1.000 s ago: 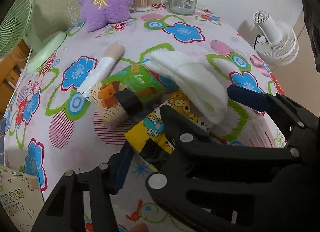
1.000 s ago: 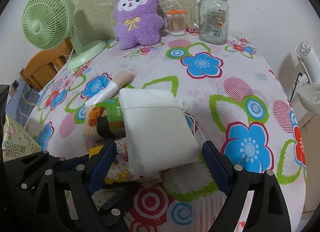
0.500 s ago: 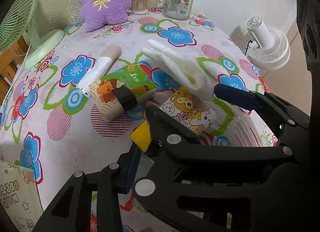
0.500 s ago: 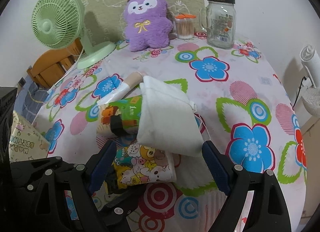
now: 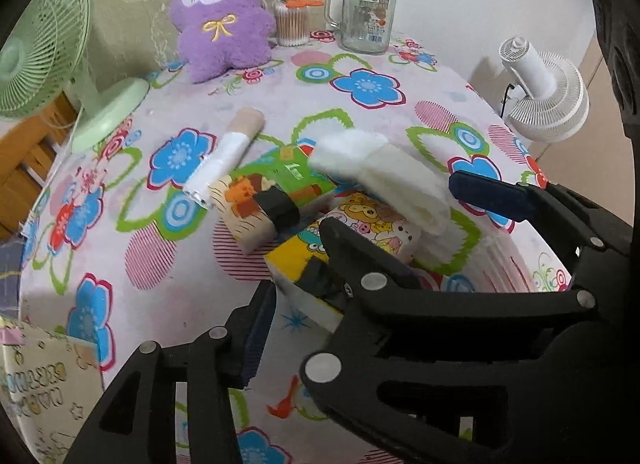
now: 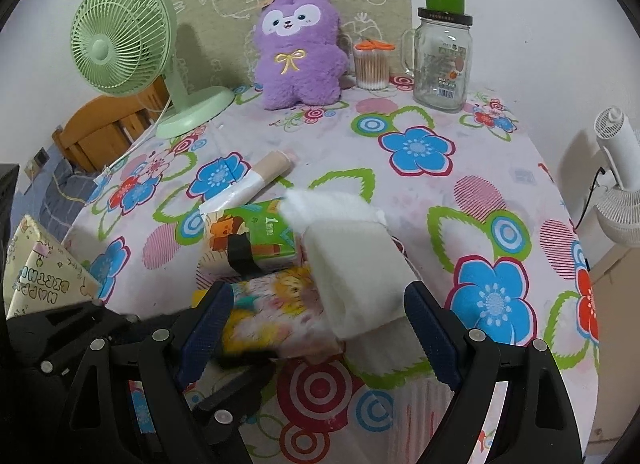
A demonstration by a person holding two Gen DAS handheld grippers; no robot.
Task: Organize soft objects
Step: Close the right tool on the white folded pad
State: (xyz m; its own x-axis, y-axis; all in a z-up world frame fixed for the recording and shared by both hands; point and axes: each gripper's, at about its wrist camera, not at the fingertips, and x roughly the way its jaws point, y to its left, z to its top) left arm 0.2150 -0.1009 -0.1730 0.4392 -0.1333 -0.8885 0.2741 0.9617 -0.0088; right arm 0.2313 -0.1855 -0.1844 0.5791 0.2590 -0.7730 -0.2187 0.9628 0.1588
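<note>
A yellow cartoon tissue pack (image 5: 288, 264) (image 6: 280, 304) lies near the table's front, blurred in the right wrist view. My left gripper (image 5: 304, 304) has the pack's near end between its jaws, which are opening while the pads touch it. One of its fingers (image 6: 236, 388) shows low in the right wrist view. A folded white cloth (image 5: 400, 183) (image 6: 352, 272) leans tilted on the pack. My right gripper (image 6: 318, 296) (image 5: 388, 203) stands open, straddling cloth and pack. Behind them lies a green tissue pack (image 5: 280, 179) (image 6: 256, 232).
A bag roll (image 5: 232, 147) lies beyond the green pack. At the back stand a purple plush (image 6: 300, 51), a cotton-swab tub (image 6: 372, 67), a glass jar (image 6: 442, 63) and a green fan (image 6: 124, 35). A white fan (image 6: 620, 191) stands off the right edge. A printed box (image 6: 36, 276) sits left.
The white cloth lay flat over the cartoon pack; now it tilts and the pack shows from under it. The left jaws have narrowed around the pack's end.
</note>
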